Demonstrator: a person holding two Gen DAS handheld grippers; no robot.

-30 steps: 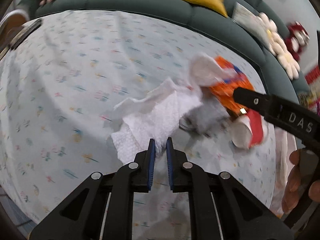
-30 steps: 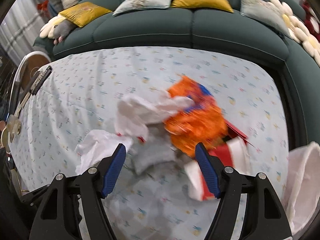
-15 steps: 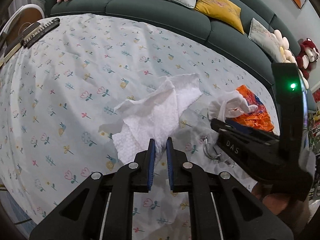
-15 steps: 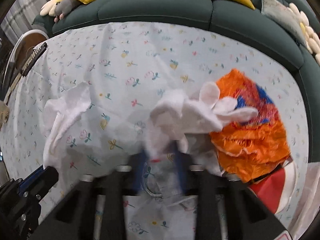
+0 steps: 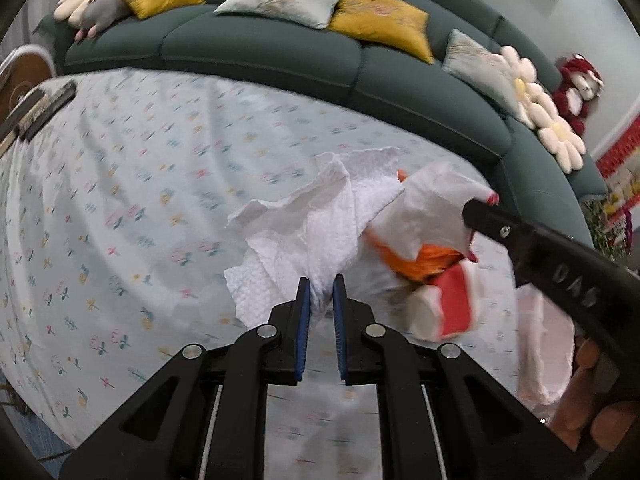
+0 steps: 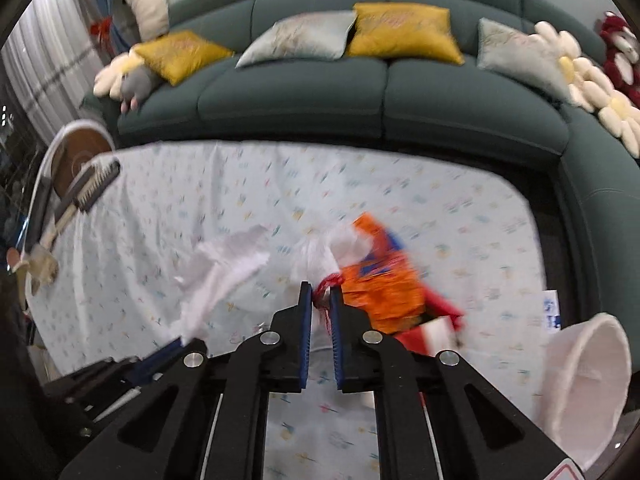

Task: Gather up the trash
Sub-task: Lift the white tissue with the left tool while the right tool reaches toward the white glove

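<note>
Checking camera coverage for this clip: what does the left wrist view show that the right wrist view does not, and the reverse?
Only the left wrist view shows the left gripper shut on the white paper towel, and the person's fingers under the other tool.

Only the right wrist view shows the right gripper, its jaws closing on a thin bag with red handles, plus the curtain and the open white bag.

Both show the orange wrapper, the red and white carton, the flowered tablecloth and the green sofa.
</note>
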